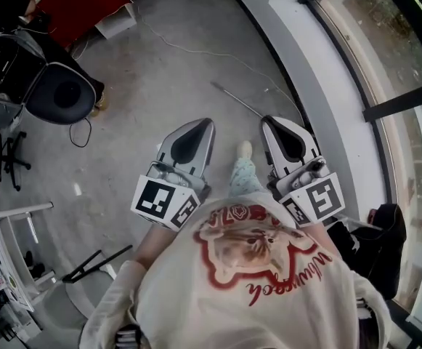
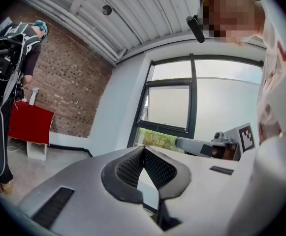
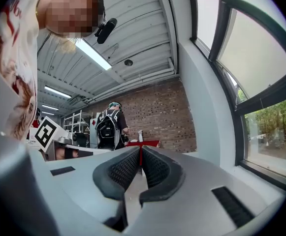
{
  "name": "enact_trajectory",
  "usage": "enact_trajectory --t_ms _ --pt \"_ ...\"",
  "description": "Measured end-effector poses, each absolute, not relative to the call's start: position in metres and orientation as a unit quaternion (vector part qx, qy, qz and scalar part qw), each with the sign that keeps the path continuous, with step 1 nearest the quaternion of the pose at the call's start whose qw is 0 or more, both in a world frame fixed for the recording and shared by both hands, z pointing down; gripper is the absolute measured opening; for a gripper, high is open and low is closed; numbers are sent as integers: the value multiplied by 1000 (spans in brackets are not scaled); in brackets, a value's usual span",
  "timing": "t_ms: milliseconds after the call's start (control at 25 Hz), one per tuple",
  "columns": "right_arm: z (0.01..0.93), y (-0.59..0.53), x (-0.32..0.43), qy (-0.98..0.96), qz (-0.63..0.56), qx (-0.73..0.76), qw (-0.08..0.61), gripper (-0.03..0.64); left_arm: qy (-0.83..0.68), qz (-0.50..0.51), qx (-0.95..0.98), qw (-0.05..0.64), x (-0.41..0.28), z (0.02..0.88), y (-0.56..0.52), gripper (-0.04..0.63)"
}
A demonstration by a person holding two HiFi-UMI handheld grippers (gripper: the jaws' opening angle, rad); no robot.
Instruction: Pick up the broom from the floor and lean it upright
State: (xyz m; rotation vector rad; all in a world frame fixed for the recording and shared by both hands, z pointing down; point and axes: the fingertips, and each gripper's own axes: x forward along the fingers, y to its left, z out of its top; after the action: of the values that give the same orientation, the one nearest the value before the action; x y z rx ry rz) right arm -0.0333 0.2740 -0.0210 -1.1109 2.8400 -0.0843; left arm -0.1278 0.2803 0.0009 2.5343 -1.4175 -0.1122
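A thin grey stick (image 1: 240, 102), which may be the broom's handle, lies on the concrete floor just ahead of both grippers and near the white wall base; no broom head is in view. My left gripper (image 1: 209, 122) is held level at waist height, jaws shut with nothing between them (image 2: 143, 149). Beside it my right gripper (image 1: 266, 120) is also level and shut, empty (image 3: 140, 149). Both are above the floor and apart from the stick. The gripper views show only the room ahead, not the floor.
A black office chair (image 1: 62, 93) and a red cabinet (image 1: 87, 2) stand at the far left. A white cable (image 1: 196, 49) runs across the floor. A window wall (image 1: 385, 86) lines the right side. A person with a backpack (image 3: 108, 127) stands by the brick wall.
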Motion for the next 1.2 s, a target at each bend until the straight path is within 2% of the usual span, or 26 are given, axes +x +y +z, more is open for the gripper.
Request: enact_trajectory --t_ms 520,1040,1200 --pt "-34 18 1 950 -28 -310 26 30 -555 -56 824 96 -115 -20 35 21" --pt "2 -116 -96 957 -52 -286 5 30 -555 -33 820 137 -188 26 -100 21" --pt "-1 -171 -113 954 -29 -299 9 29 -531 -29 838 124 -197 22 -160 21"
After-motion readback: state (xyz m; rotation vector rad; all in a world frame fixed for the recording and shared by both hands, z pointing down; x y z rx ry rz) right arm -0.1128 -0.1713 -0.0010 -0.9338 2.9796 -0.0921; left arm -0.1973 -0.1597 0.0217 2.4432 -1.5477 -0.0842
